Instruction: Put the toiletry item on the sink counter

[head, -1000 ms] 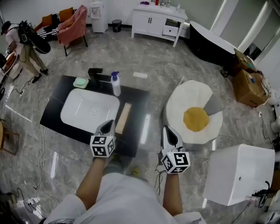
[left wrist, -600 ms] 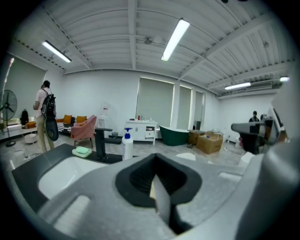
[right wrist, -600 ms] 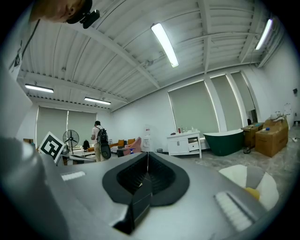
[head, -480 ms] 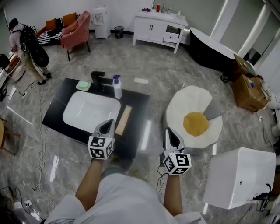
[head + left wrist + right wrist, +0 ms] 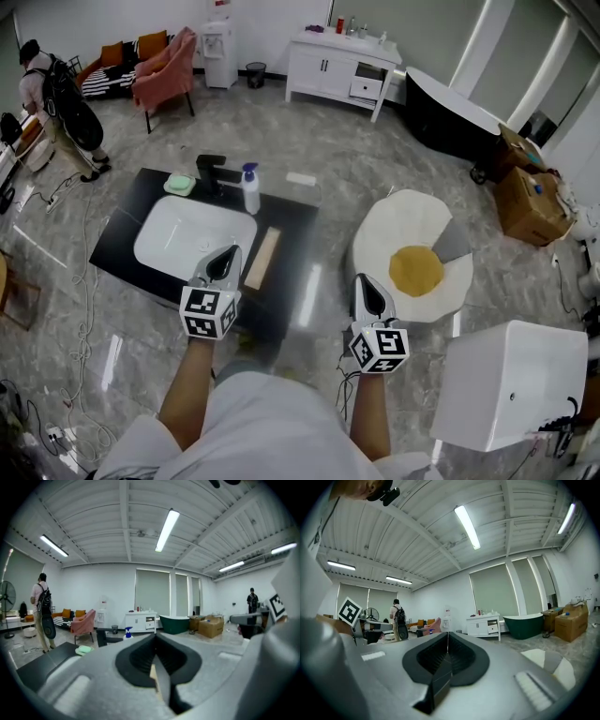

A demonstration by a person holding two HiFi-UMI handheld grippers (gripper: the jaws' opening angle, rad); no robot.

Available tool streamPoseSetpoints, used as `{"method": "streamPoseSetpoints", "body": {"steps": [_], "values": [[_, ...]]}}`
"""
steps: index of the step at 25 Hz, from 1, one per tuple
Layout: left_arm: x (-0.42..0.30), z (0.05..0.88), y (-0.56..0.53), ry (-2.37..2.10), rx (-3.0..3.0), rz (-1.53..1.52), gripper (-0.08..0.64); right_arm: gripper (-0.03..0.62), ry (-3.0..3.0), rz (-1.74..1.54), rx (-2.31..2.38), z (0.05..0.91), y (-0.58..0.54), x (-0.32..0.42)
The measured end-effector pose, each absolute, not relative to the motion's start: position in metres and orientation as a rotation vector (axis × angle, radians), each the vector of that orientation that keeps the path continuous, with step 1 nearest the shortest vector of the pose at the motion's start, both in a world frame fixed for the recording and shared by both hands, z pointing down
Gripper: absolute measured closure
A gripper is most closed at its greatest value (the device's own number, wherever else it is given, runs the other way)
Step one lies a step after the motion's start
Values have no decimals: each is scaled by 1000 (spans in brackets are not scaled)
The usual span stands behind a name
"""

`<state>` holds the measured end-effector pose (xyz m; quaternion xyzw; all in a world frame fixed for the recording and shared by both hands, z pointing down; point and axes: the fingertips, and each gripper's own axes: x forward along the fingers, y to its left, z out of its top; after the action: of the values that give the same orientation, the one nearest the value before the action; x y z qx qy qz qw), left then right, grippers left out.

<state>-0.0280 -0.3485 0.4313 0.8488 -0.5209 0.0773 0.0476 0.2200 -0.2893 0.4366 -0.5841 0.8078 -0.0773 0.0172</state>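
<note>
Half over the sink counter (image 5: 294, 234) edge hangs the left hand-held gripper (image 5: 228, 259).

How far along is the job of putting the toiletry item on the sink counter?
Looks done: a spray bottle, a green soap dish and a long beige item sit on the black counter. In hand: nothing; left claw and right claw are shut, empty. Left: apparently nothing.

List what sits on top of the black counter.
On the counter: a white basin, a black faucet, a green soap dish, a spray bottle and a wooden strip. The left gripper covers part of its near edge; anything there is unseen.
</note>
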Motion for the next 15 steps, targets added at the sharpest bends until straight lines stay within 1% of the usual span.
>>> {"method": "streamPoseSetpoints", "body": {"steps": [4, 15], "values": [[-29, 415, -347, -1594, 2604, 167, 561, 588, 2517, -223, -1821, 435, -286, 223], [-25, 392, -345, -1611, 2642, 140, 561, 588, 2498, -193, -1837, 423, -284, 239]]}}
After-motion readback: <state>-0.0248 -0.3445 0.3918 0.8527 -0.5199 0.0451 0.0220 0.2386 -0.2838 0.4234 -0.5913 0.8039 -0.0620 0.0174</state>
